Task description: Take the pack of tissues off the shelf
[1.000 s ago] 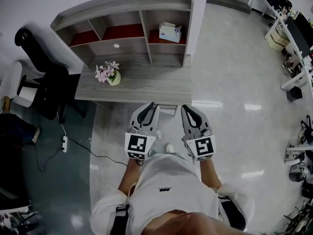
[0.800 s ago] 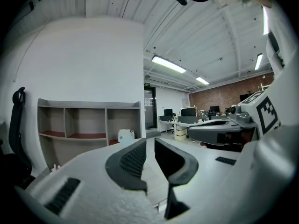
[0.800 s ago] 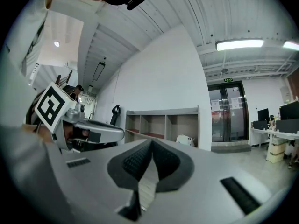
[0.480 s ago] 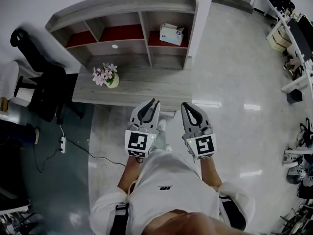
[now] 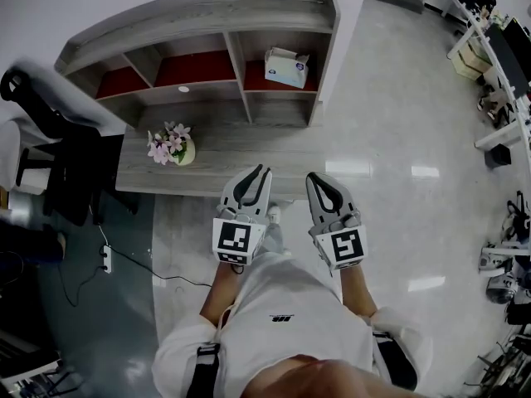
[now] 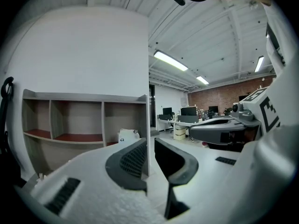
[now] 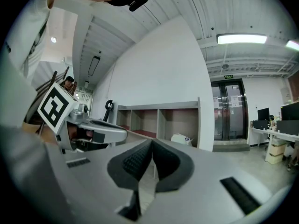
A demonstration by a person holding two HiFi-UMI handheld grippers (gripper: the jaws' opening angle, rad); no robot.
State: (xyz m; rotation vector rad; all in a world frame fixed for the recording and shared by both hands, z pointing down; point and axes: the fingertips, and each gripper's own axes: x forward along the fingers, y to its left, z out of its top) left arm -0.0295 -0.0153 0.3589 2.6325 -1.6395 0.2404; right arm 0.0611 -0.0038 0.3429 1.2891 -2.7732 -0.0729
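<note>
**Both tools level before the desk, tissues on the shelf**

The pack of tissues (image 5: 286,66) sat in the right-hand compartment of the shelf (image 5: 199,13), resting on that compartment's red board close to the right end wall. Nothing touched it. The shelf stood at the back of a grey wooden desk (image 5: 249,152), against a white wall.

The left tool (image 5: 260,171) and the right tool (image 5: 314,177) were held side by side in front of the person's white shirt (image 5: 278,297), both pointing toward the desk. In the head view their tips lay at the desk's front edge, well apart from the pack.

In the left gripper view, the left tool's jaws stood a narrow gap apart with nothing between them. The pack showed beyond them, low in the shelf's right compartment. In the right gripper view, the right tool's pads met at their tips and pinched nothing. The pack showed there just right of the jaws, far off.

A small vase of pink flowers (image 5: 171,146) stood on the left part of the desk. A black office chair (image 5: 70,152) stood beside the desk's left end. A power strip (image 5: 105,258) with its cable lay on the glossy floor (image 5: 398,139).
</note>
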